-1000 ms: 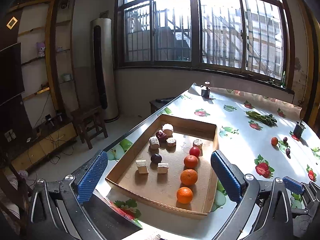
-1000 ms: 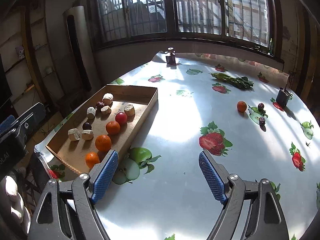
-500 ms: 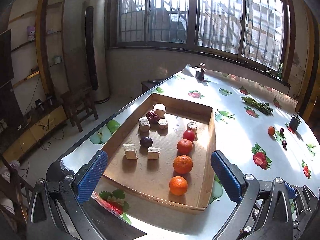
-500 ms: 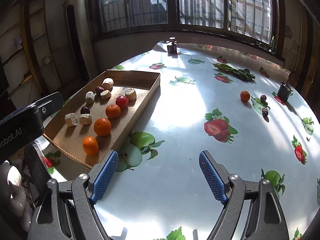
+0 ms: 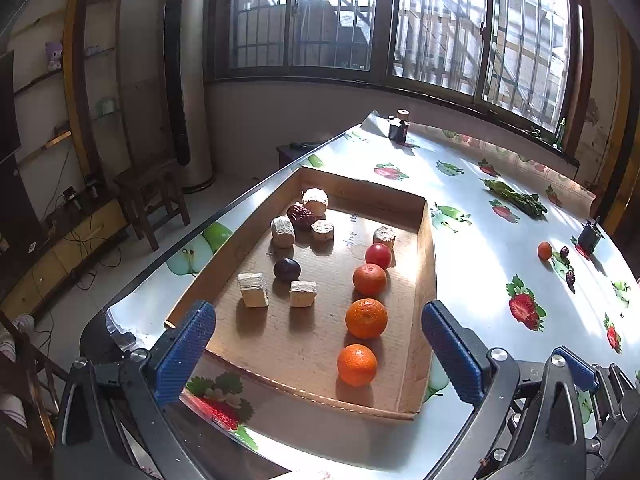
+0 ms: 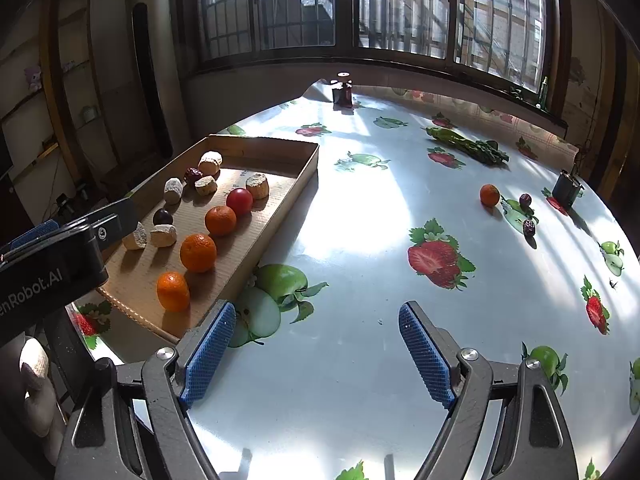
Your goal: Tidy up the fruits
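- Readable writing: in the right wrist view, white lettering on the black body at the left edge reads "enRobot.AI", cut off by the frame. Blue handwriting on the floor of the cardboard tray in the left wrist view is too faint to read.
- Left gripper: blue fingers spread wide, holding nothing, framing the tray's near end at lower centre.
- Right gripper: fingers equally wide apart and empty, over bare tablecloth at the bottom of the frame.
- Fruit in the tray: three oranges and a red tomato in a row along its right side; a dark plum, a wrinkled red date and pale cut chunks on its left.
- Loose fruit at the right of the table: a small orange and two dark fruits near a small black holder.
- Only the left wrist view shows the wooden stool and floor cables; only the right wrist view shows the other gripper's labelled body and a gloved hand at lower left.
- Both show leafy greens and a dark bottle at the upper table edge.
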{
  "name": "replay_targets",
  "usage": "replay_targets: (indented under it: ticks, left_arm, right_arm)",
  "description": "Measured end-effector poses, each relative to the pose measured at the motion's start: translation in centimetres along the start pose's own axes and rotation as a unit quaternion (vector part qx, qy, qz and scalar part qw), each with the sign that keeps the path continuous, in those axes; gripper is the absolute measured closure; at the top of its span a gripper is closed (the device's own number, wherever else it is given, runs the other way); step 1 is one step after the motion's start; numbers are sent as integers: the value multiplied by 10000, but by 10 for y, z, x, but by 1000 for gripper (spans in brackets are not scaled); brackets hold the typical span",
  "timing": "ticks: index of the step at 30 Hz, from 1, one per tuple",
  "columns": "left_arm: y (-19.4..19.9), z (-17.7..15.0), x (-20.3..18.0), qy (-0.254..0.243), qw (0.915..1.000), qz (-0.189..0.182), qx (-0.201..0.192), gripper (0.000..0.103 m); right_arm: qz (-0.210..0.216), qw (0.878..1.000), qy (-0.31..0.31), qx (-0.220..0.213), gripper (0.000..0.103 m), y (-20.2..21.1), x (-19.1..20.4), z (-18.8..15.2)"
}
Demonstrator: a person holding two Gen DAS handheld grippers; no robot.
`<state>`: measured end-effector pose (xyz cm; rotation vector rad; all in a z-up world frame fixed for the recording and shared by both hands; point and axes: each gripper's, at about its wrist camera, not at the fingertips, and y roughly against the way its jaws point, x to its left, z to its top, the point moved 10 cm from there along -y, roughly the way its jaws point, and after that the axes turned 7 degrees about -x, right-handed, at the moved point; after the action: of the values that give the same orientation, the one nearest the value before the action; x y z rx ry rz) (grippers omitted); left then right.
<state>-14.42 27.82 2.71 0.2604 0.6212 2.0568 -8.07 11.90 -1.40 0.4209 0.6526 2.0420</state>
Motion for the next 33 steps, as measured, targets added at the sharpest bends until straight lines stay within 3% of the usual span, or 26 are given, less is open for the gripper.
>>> replay_targets:
  ticks: [33]
  left_arm:
    - [-10,-5,-5,-39,10000,-17,90,0]
  right_arm:
    - [-53,9996,239,-172,13,0,9,5]
